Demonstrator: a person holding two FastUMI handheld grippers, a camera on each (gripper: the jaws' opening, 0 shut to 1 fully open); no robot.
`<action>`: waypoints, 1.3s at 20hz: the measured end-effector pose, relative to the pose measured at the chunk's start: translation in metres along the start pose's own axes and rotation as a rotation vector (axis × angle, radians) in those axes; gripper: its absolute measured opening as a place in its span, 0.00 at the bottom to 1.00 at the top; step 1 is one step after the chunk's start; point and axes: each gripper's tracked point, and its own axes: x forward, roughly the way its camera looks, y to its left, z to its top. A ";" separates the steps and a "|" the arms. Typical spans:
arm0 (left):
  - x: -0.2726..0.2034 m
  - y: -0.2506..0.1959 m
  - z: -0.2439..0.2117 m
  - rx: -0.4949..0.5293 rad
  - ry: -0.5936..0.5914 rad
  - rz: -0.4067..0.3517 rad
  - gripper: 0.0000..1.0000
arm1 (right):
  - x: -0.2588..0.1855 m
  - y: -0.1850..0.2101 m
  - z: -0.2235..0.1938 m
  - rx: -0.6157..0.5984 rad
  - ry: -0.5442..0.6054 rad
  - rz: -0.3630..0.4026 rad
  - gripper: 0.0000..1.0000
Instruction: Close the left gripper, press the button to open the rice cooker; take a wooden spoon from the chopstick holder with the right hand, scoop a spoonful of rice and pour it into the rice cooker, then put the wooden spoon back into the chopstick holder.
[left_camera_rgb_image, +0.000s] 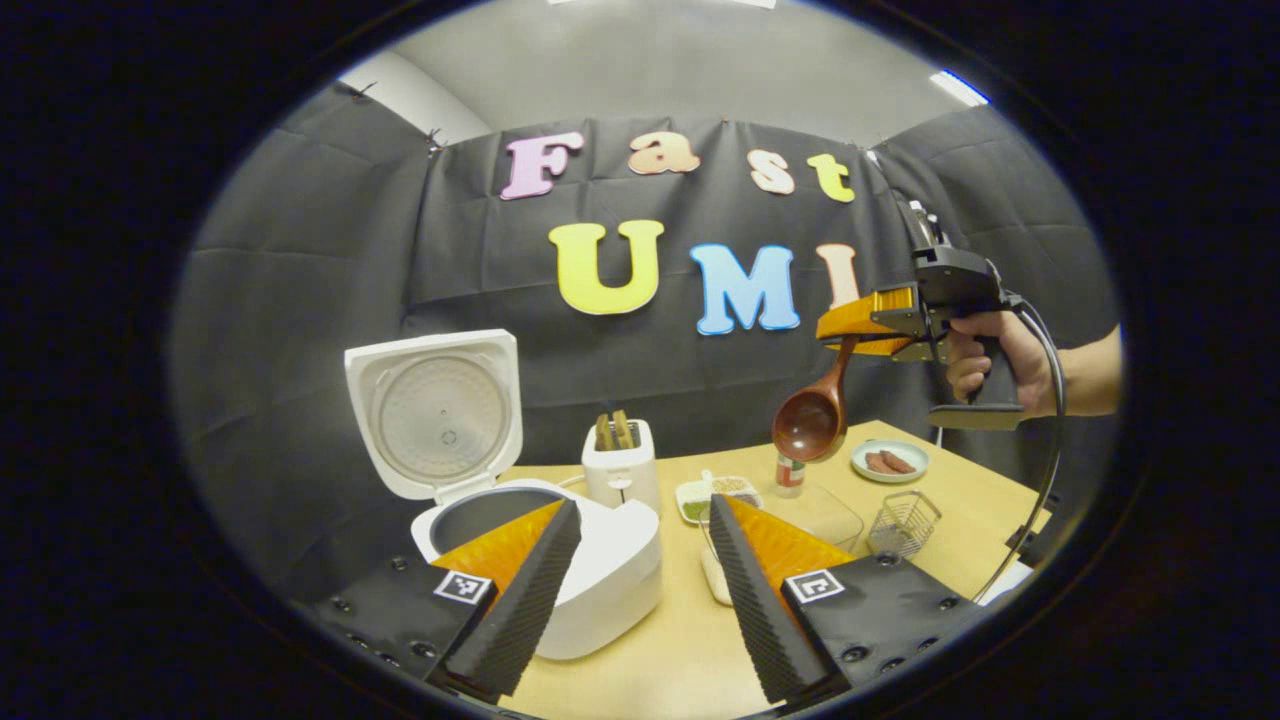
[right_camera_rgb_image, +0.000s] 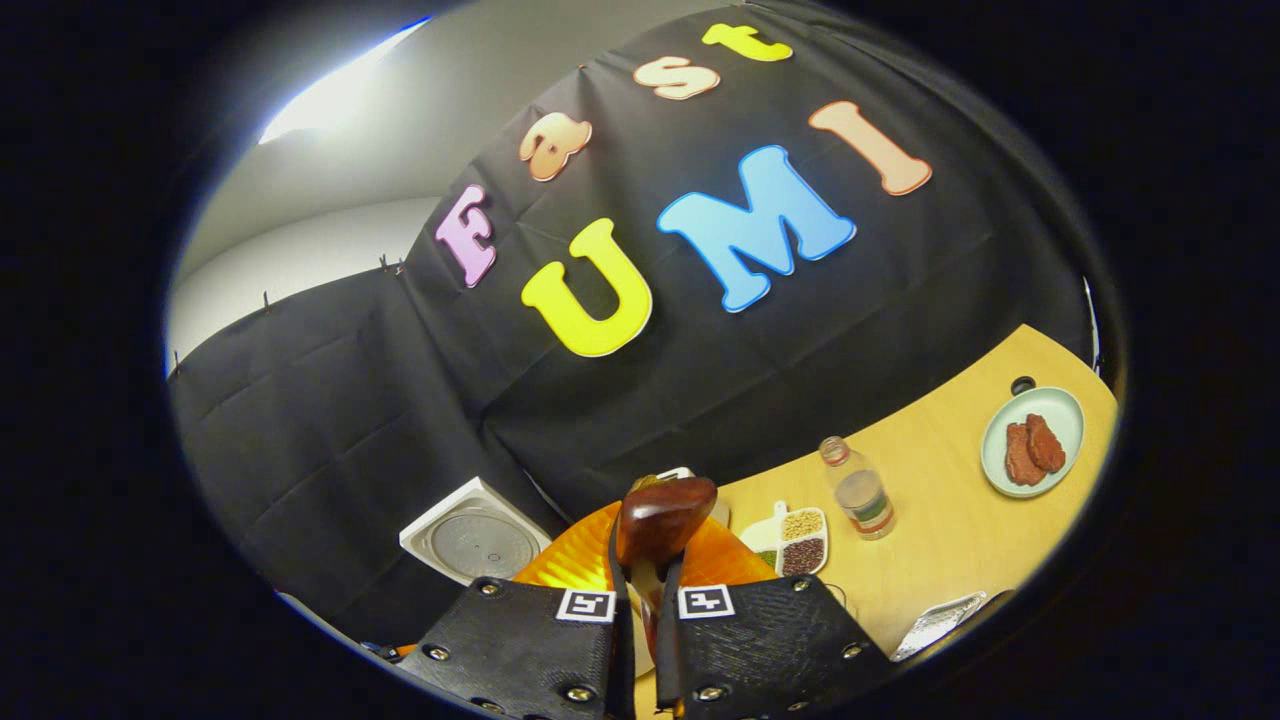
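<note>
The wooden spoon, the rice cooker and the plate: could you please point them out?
wooden spoon (left_camera_rgb_image: 810, 420), left gripper view, bowl.
rice cooker (left_camera_rgb_image: 610, 580), left gripper view, body's front wall.
plate (right_camera_rgb_image: 1062, 412), right gripper view, bare rim.

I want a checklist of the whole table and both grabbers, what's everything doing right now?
Surface: wooden table, bare at front.
Job's things: rice cooker lid open; wooden spoon lifted in the air; wire chopstick holder on the table.
Clutter: toaster, divided dish of grains, bottle, plate of meat, clear container.
Grippers: left gripper open above the cooker; right gripper shut on the spoon handle.
Cables: black cable hangs from the right gripper.
Surroundings: black cloth wall.
</note>
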 end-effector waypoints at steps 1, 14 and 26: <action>0.004 -0.003 0.000 0.008 0.001 -0.008 0.91 | -0.008 -0.011 0.002 0.010 -0.010 -0.019 0.09; 0.024 -0.030 0.015 0.039 -0.007 -0.013 0.91 | -0.082 -0.144 0.008 -0.006 -0.018 -0.309 0.09; 0.017 -0.021 0.016 0.030 0.013 0.070 0.91 | -0.076 -0.206 -0.059 -0.105 0.104 -0.505 0.09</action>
